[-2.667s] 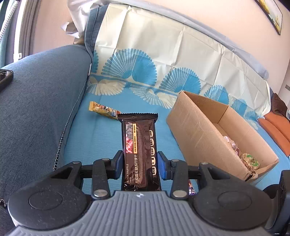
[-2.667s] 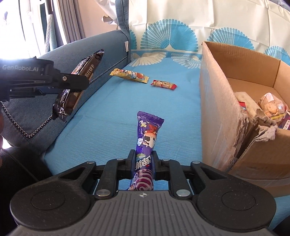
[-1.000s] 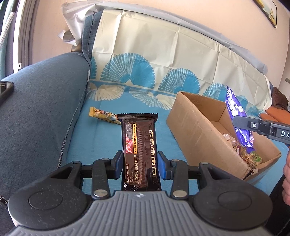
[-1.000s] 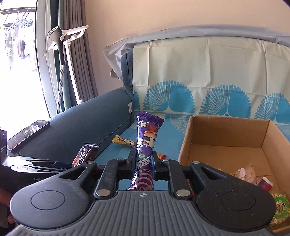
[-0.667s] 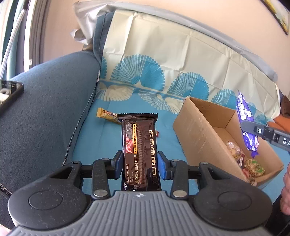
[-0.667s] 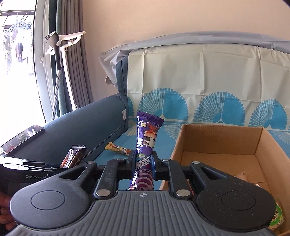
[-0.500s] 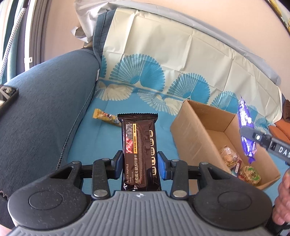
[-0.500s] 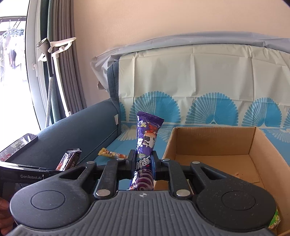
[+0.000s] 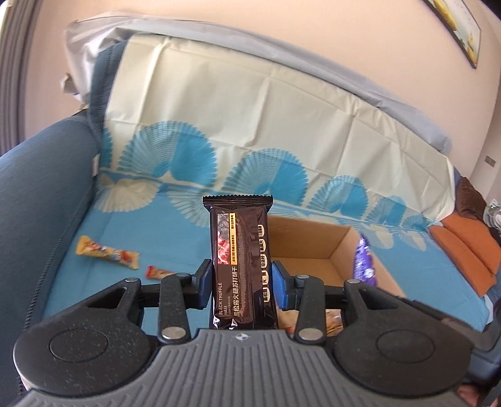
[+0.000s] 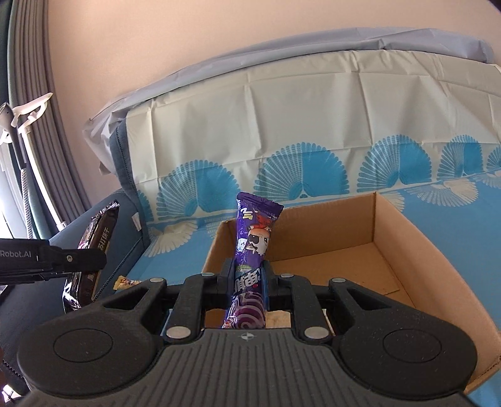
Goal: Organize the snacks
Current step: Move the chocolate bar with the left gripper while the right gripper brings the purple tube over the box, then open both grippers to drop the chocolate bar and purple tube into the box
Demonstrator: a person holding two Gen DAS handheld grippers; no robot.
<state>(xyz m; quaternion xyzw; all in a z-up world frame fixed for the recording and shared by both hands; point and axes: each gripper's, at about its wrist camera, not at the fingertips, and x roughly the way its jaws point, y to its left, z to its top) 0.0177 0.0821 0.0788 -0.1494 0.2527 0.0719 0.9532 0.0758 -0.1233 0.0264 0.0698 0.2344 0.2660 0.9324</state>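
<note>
Holding one dark cracker pack [image 9: 241, 266] upright, clamped in left gripper [image 9: 240, 283]; cardboard box [image 9: 316, 238] just ahead and right, two small snack bars [image 9: 108, 255] ahead-left on the sofa. Best carried fully over the rim before letting go.

Clamping one purple snack pack [image 10: 252, 250] in right gripper [image 10: 248, 280], poised over the box's near wall; one box only.

Fan-patterned sheet [image 9: 250, 131] drapes the blue sofa [image 9: 40, 175]; framed picture [image 9: 457, 28] hangs above.
</note>
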